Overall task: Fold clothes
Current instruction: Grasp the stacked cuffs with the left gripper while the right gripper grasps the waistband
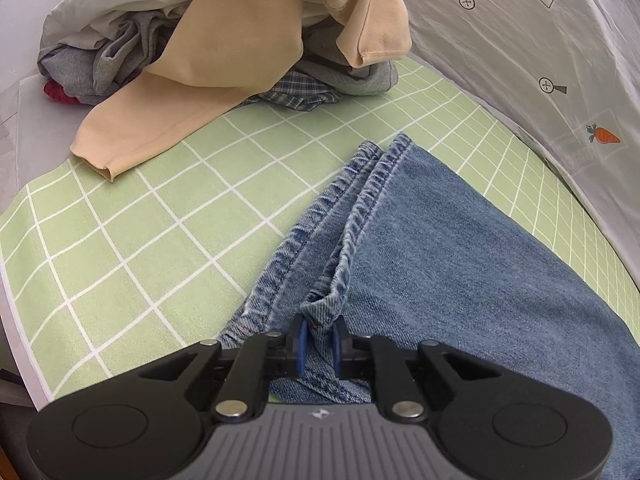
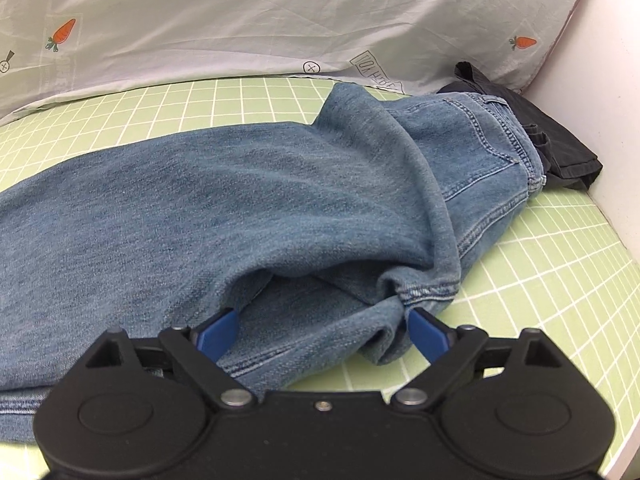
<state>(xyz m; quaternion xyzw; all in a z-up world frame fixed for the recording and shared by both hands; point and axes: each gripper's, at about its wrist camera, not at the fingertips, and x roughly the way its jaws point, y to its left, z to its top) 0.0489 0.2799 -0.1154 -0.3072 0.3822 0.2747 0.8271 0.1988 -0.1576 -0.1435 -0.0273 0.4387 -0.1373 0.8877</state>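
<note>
Blue jeans (image 1: 460,248) lie across the green checked mat (image 1: 132,232). In the left wrist view my left gripper (image 1: 319,340) is shut on a bunched piece of the hem edge, with denim pinched between its blue pads. In the right wrist view the jeans (image 2: 200,200) are folded over, the waistband and back pocket at the far right. My right gripper (image 2: 322,330) stands open with its blue fingers (image 2: 218,332) spread wide around a folded denim edge, not clamping it.
A heap of unfolded clothes (image 1: 248,32), beige, grey, white and plaid, sits at the mat's far left end. A white carrot-print sheet (image 2: 240,20) runs along the back. A dark garment (image 2: 560,148) lies by the white wall (image 2: 608,120) at right.
</note>
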